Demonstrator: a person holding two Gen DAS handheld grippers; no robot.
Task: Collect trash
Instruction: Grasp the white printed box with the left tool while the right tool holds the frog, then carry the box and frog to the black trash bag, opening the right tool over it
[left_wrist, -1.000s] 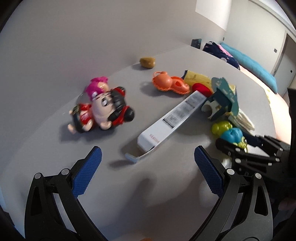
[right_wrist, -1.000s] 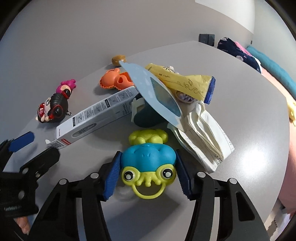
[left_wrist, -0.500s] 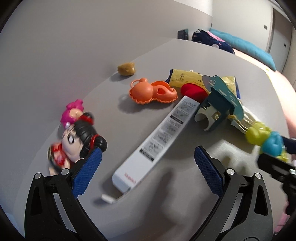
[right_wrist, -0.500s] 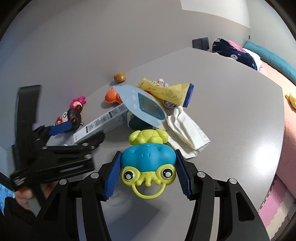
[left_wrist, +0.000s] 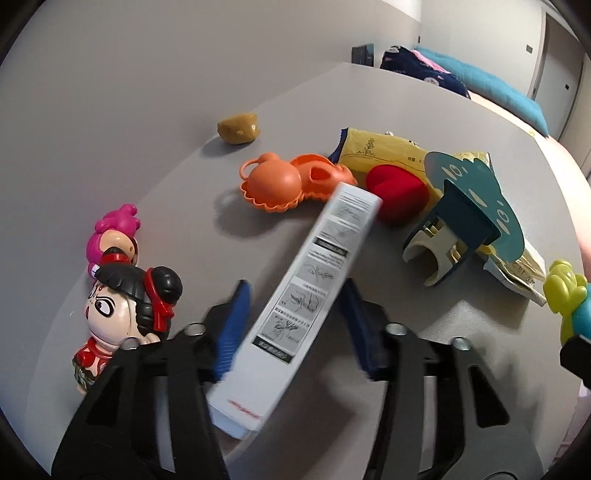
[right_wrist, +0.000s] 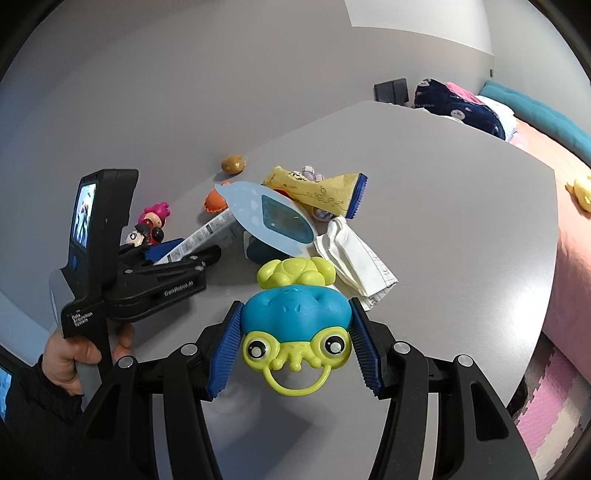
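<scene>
grey table (left_wrist: 155, 110) holds much litter; left gripper (left_wrist: 295, 325), jaws just closing, clasps the white box (left_wrist: 306, 291); right gripper (right_wrist: 295, 347) grips the blue toy (right_wrist: 295, 314).

Grey table (left_wrist: 155, 206). Doll (left_wrist: 129, 317) with black hair at left, pink figure (left_wrist: 114, 229) just behind it. Orange toy (left_wrist: 284, 182) mid-table, brown lump (left_wrist: 238, 127) beyond it near the wall. Red toy (left_wrist: 397, 192) beside the orange one. Bed (right_wrist: 569, 206) with teal cushion (left_wrist: 491, 88) at right; pink floor mat (right_wrist: 543, 391).
</scene>
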